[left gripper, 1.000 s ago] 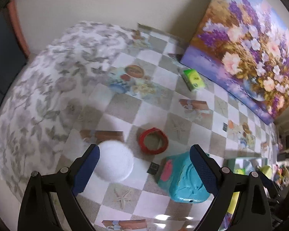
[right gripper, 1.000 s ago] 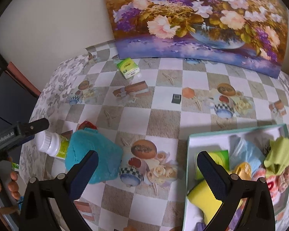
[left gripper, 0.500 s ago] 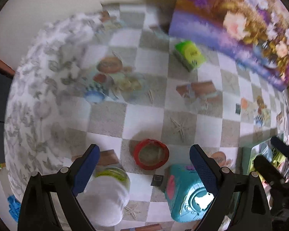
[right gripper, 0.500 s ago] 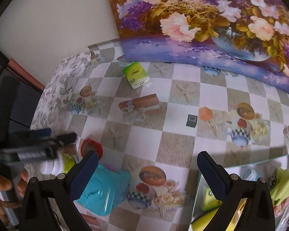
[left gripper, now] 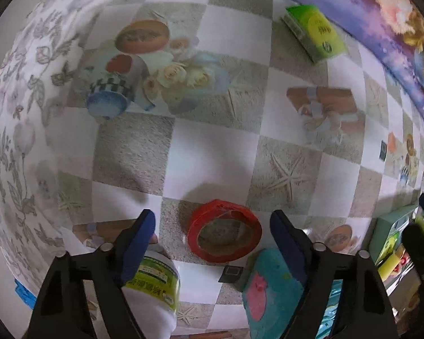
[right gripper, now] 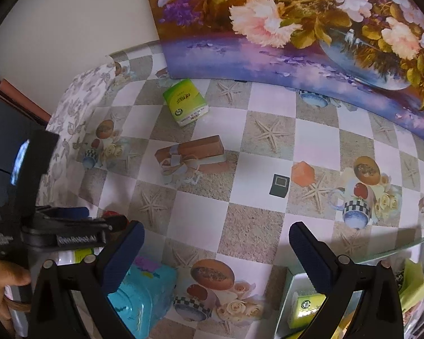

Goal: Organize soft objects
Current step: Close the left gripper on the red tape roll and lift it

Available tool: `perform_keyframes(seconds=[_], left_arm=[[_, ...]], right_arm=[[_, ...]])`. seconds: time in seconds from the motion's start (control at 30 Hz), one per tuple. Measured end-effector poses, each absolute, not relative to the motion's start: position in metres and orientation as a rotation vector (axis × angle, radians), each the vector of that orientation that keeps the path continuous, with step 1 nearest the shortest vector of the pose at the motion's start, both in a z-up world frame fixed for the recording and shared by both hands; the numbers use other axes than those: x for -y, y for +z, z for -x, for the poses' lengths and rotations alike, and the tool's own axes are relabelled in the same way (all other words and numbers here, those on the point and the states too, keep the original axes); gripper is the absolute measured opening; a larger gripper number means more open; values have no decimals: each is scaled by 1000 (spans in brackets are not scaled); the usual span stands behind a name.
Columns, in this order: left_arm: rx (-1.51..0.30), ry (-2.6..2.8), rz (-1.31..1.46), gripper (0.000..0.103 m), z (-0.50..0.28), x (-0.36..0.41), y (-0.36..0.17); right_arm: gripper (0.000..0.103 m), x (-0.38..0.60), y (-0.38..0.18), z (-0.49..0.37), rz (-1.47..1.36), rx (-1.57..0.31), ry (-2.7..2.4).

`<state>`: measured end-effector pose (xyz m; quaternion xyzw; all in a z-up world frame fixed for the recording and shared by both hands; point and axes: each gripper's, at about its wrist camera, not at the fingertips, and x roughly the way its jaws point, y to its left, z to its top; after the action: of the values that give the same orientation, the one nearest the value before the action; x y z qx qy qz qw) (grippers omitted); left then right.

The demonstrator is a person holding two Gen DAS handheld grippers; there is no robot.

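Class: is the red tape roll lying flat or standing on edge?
Flat. The red tape roll shows its round hole facing up, tablecloth visible through it.

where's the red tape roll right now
In the left wrist view the red tape roll lies flat on the tablecloth, between the white bottle and the teal pouch.

**Glossy cloth, plastic and plush**

The checked tablecloth (left gripper: pixel 200 152) looks like smooth, glossy vinyl. The red tape roll (left gripper: pixel 224 233) is shiny plastic film. The white bottle (left gripper: pixel 152 291) is smooth plastic with a glossy paper label. The teal toy (right gripper: pixel 144 296) looks soft and matt.
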<state>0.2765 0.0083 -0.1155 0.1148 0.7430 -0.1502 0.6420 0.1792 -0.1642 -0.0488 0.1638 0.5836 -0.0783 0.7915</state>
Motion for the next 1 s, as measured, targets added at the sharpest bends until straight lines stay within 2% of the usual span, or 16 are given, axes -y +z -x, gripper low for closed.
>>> perform_keyframes(seconds=[0.23,0.3,0.6,1.0], left_arm=[[-1713,-370,-289,74,-266,-3,-129],[-1697,-381,-286,59,-266,-1,-126],[-1641,-422,-215,57,-281,-2,-111],[-1454,-381,-84,57,-324,-22,-79]], right_arm=[[103,163,-54,-186,-335,-1272,-171],[103,163,-54,-187,-331,-1275,-174],[103,163,-59,-213,-316,-1246,-152],[101,148,-73,-276,-130,-1147,-105]])
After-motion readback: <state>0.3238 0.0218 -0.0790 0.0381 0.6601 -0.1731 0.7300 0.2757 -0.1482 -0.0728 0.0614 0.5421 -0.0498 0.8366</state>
